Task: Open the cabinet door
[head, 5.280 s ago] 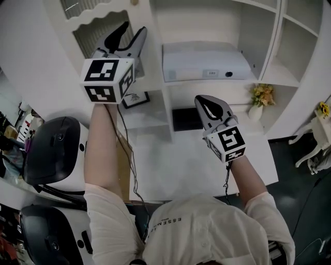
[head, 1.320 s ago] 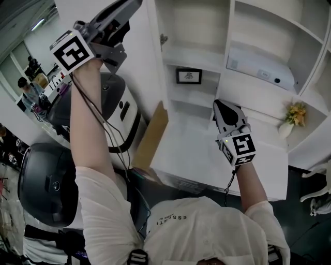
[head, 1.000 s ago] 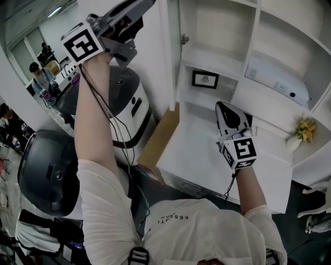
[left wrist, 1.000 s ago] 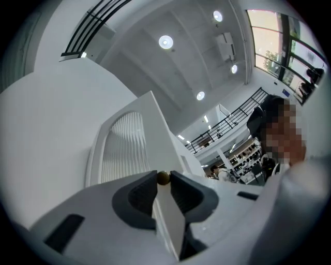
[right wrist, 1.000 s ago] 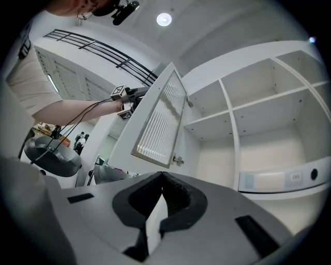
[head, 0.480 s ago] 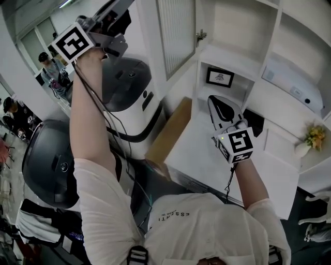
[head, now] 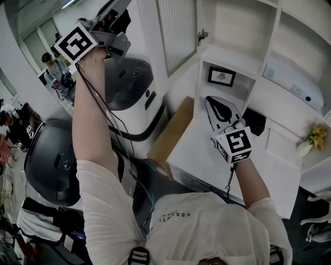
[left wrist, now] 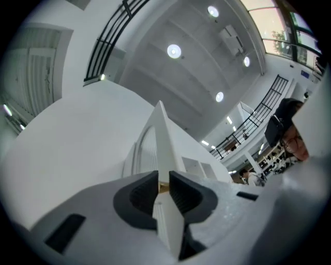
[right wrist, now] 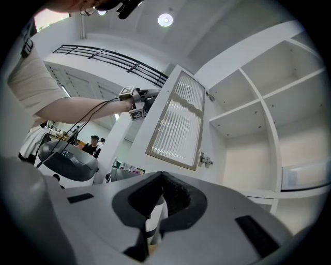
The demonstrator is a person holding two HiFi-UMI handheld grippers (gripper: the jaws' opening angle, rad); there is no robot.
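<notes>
The white cabinet door [head: 178, 36] with its ribbed glass panel stands swung wide open to the left of the shelves. My left gripper [head: 120, 6] is raised at the top left and shut on the door's free edge. In the left gripper view that edge [left wrist: 164, 140] runs between the pads of the left gripper [left wrist: 163, 178], whose jaws have just been closing on it. My right gripper [head: 213, 102] hovers shut and empty over the white desk [head: 207, 155], in front of the open compartment. The right gripper view looks past the right gripper [right wrist: 161, 175] at the door [right wrist: 178, 124] and the left gripper [right wrist: 151, 102].
Inside the open compartment stands a small framed picture [head: 221, 76]; a hinge [head: 202, 35] sits above it. A white box-shaped device [head: 297, 85] and a vase of flowers [head: 313, 137] are to the right. Two rounded black-and-white machines [head: 129, 88] [head: 51, 160] and a cardboard sheet [head: 170, 132] stand left. People [head: 54, 70] stand behind.
The door has swung further open to the left with my left gripper on its edge, showing its glass panel. My right gripper has drifted up and left toward the framed picture.
</notes>
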